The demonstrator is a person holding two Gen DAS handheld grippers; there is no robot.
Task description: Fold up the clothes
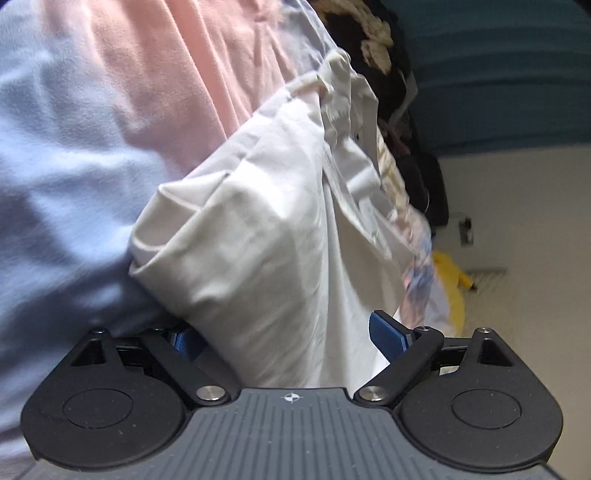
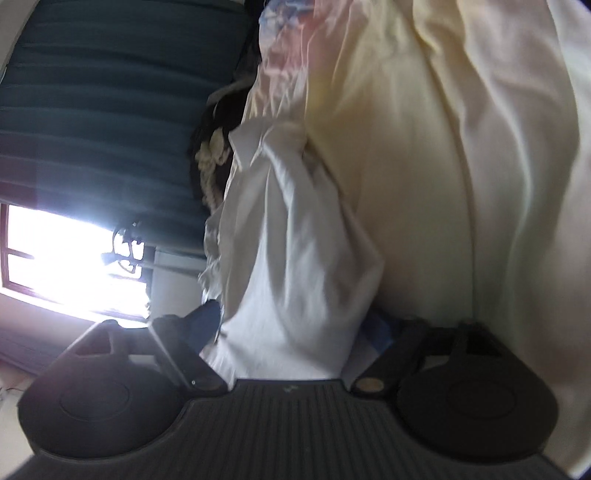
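Note:
A folded white garment (image 1: 258, 240) lies on a pastel bed cover (image 1: 55, 147), and the whole view is rolled on its side. My left gripper (image 1: 288, 332) stands wide with the thick white bundle filling the space between its blue fingertips (image 1: 388, 336); the left pad is half hidden behind the cloth. In the right wrist view the same white garment (image 2: 295, 240) runs between the fingers of my right gripper (image 2: 299, 328), whose jaws also stand wide. It brushes the dark left fingertip (image 2: 207, 321), and the right pad is blurred. Neither gripper shows a firm pinch.
A dark garment with a cream pattern (image 1: 373, 33) (image 2: 214, 155) lies beyond the white one, beside a pink-and-blue printed cloth (image 1: 417, 258). The cover shows cream-yellow (image 2: 424, 147) on the right. A teal curtain (image 1: 498, 74), a bright window (image 2: 55, 258) and something yellow (image 1: 450, 277) lie farther off.

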